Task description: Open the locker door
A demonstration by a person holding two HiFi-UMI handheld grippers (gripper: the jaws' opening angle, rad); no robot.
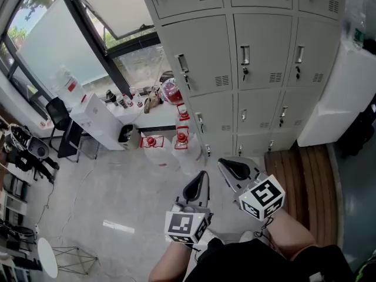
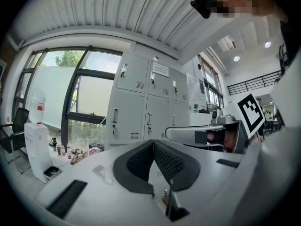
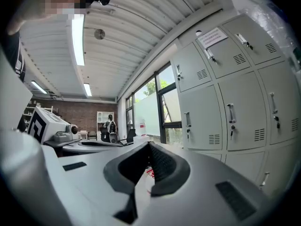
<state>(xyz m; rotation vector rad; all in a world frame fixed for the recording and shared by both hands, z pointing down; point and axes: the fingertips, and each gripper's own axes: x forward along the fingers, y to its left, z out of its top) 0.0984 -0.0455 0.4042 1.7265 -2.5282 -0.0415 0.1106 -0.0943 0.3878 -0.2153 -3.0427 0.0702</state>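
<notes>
The grey lockers (image 1: 252, 51) stand ahead in rows, every door closed. Each door has a small upright handle, such as the middle door's handle (image 1: 245, 56). In the head view my left gripper (image 1: 203, 174) and my right gripper (image 1: 222, 163) hover side by side over the floor, well short of the lockers. Both point toward them. The left gripper (image 2: 153, 142) is shut with nothing between its pads. My right gripper (image 3: 149, 145) is likewise shut and empty. The lockers (image 2: 146, 107) fill the middle of the left gripper view, and the lockers (image 3: 225, 93) rise at the right of the right gripper view.
Water jugs with red caps (image 1: 179, 140) sit on the floor by the lockers' left end. A white cabinet (image 1: 97, 121) and a black chair (image 1: 59, 113) stand at the left by the window. A wooden platform (image 1: 305, 175) and a white box (image 1: 343, 93) are at the right.
</notes>
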